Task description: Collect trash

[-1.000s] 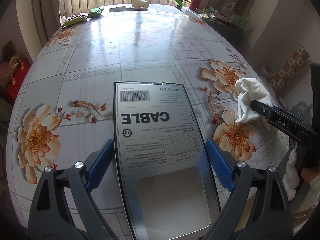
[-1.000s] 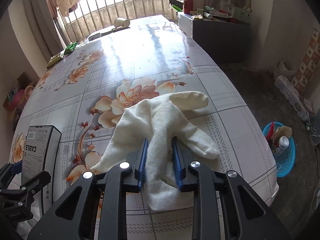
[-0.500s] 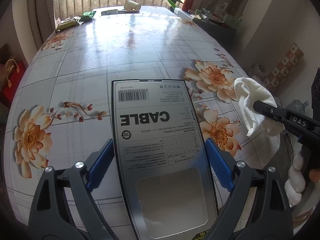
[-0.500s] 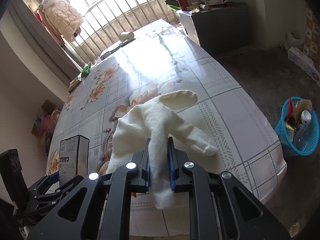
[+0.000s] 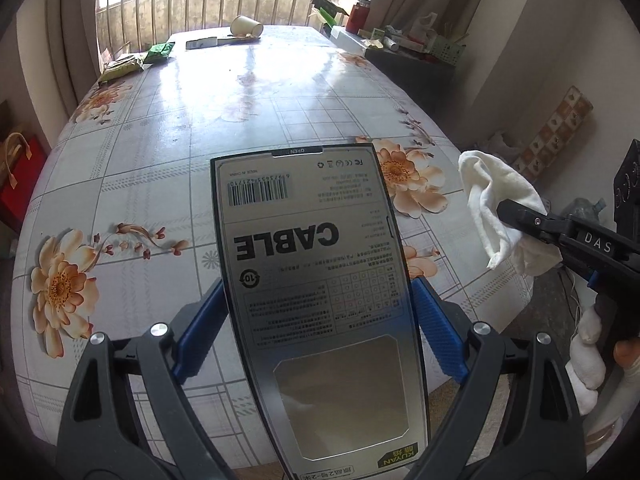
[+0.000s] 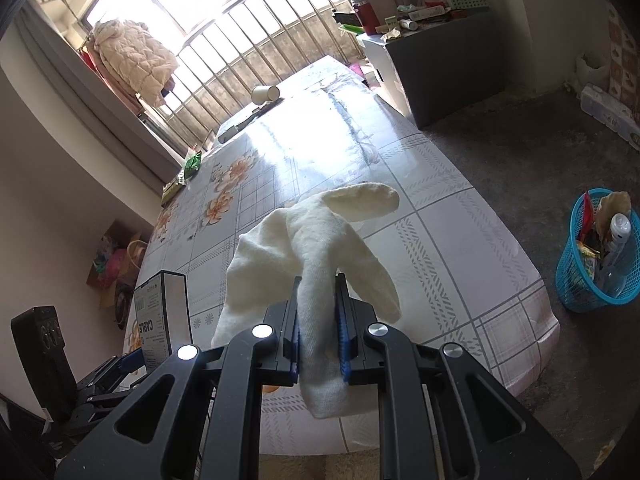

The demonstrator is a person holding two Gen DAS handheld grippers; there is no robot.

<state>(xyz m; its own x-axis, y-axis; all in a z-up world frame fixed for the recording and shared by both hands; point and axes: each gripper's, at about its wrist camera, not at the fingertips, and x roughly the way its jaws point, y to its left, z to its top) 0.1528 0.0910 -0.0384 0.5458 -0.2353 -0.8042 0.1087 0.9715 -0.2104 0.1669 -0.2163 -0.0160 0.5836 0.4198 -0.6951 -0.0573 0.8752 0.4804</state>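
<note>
My left gripper [image 5: 318, 300] is shut on a grey cable box [image 5: 312, 264], printed "CABLE", held above the flowered table [image 5: 180, 152]. The same box [image 6: 162, 316] shows at the lower left of the right wrist view, with the left gripper under it. A crumpled white cloth [image 6: 316, 256] is pinched between the blue pads of my right gripper [image 6: 318, 308], lifted off the table near its right edge. In the left wrist view the cloth [image 5: 492, 208] hangs from the right gripper's black fingers [image 5: 528, 222] at the right.
A blue basket [image 6: 588, 280] with bottles and wrappers stands on the floor to the table's right. At the table's far end lie a paper cup [image 5: 246, 26], green packets [image 5: 160, 51] and a flat box [image 5: 202, 43]. A cluttered dark cabinet [image 6: 444, 48] stands beyond.
The right gripper closed on the white cloth and lifted it off the table toward the right edge. The left gripper with the cable box rose a little.
</note>
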